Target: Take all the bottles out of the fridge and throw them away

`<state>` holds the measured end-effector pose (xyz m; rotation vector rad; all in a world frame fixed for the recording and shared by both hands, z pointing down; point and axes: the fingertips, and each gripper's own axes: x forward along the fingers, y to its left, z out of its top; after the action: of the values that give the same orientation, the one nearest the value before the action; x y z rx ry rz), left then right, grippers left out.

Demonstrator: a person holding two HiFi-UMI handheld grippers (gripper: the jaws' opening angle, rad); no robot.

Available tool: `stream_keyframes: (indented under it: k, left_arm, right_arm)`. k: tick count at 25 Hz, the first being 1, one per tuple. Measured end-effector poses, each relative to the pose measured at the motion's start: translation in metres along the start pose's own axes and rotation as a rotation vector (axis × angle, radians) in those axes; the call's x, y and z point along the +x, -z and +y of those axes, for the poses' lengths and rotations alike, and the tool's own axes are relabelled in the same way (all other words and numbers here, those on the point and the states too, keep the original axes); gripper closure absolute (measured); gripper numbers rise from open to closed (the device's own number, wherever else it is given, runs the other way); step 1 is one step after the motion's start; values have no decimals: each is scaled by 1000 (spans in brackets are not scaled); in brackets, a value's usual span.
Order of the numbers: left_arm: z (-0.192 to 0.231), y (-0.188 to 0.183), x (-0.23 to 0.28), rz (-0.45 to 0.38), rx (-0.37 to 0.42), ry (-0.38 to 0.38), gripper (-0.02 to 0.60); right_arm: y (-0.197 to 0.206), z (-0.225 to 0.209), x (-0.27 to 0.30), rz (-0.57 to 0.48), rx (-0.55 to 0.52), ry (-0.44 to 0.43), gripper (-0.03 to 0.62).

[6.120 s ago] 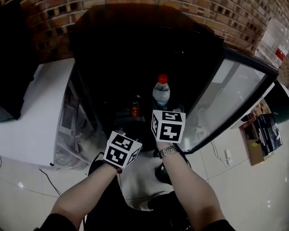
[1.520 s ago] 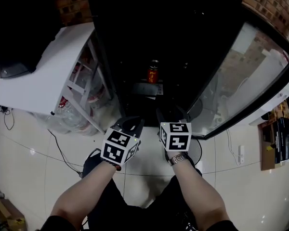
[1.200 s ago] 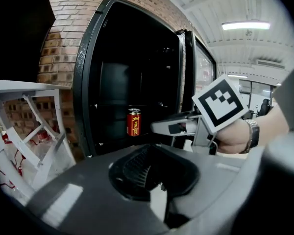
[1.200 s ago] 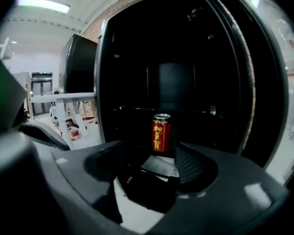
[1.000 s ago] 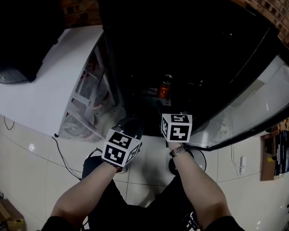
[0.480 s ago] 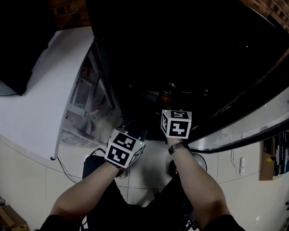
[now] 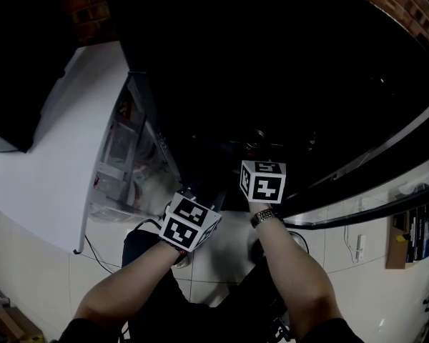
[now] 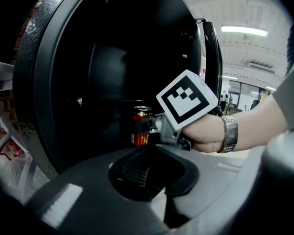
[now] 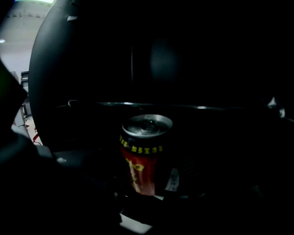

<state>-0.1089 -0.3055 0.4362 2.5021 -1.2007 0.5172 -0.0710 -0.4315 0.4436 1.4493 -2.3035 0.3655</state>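
**Mia:** Where is the can?

**Tom:** The can (image 9: 143,155) stands up straight inside the fridge (image 8: 39,92), low down and near the open front. It is red with a silver top. It has yellow writing, but that is too small and dark to read.

**Mia:** What else is in the fridge?

**Tom:** I can't see much. Inside the fridge it is nearly all black. I can only make out a thin shiny shelf bar (image 9: 201,107) above the can.

**Mia:** What is the right gripper doing?

**Tom:** The right gripper (image 8: 146,125) reaches into the fridge. Its jaws look apart, with the can between them. In the right gripper view they are only black shapes, so I can't tell if they touch the can. In the head view the marker cube (image 7: 263,181) hides them.

**Mia:** And the left gripper?

**Tom:** The left gripper (image 8: 146,175) is just outside the fridge, at its front. Its two grey jaws meet at the tips. There is a dark hollow between them with nothing in it.

**Mia:** Who holds the right one?

**Tom:** A right hand (image 8: 208,133) with a silver watch (image 8: 229,133). The arm is cut off at the edge of the picture.

**Mia:** Anything around the fridge?

**Tom:** The fridge door (image 8: 211,53) is swung open, and only part of it shows. A white table (image 7: 50,163) stands just beside the fridge. Things are piled under it, but they are too blurry to name.
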Motion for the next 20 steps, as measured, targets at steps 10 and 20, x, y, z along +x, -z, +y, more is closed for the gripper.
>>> stream_keyframes:
  k: [10,20]
  left_arm:
    - [-7,2,-7,2,2,-11,577]
    - [-42,9,-27,-19,-11,-38,577]
  right_arm:
    - [9,6,-20,4,3,-12,269]
    - [28,18,-72,-11,-14,-46,269]
